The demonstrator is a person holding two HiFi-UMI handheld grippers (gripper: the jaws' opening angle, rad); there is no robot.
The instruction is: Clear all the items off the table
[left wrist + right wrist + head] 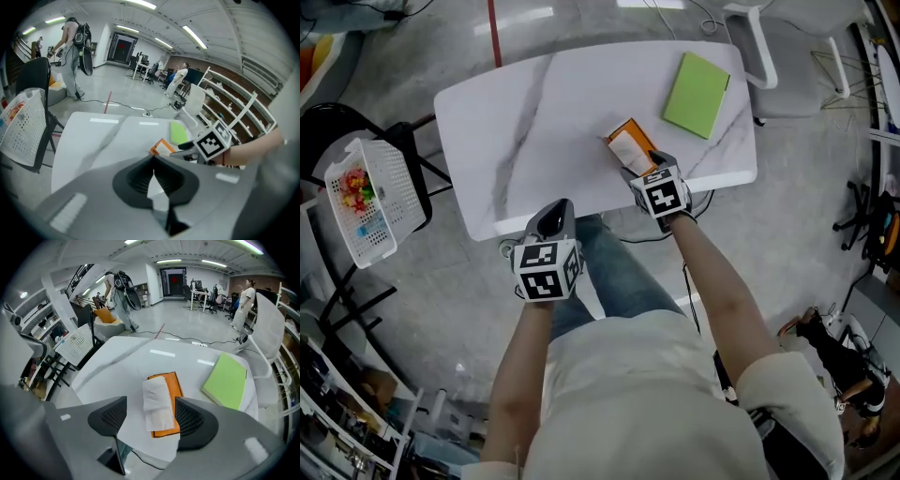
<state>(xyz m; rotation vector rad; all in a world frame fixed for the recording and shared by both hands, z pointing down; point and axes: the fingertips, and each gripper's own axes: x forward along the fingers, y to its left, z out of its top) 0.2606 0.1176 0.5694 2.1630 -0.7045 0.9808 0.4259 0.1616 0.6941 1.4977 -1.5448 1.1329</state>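
An orange tissue pack (630, 145) with a white tissue (157, 401) lying on top rests near the front edge of the white marble table (544, 122). My right gripper (647, 167) is open at that pack's near end; in the right gripper view its jaws (152, 420) stand on either side of the pack (172, 392) without pressing it. A green notebook (697, 95) lies at the table's far right corner. My left gripper (553, 220) is shut and empty just off the front edge; the left gripper view shows its jaws (152, 180) closed together.
A white basket (370, 202) with small colourful items sits on a black chair left of the table. A white chair (769, 56) stands off the far right corner. Cables lie on the floor beyond. People stand far back in the room.
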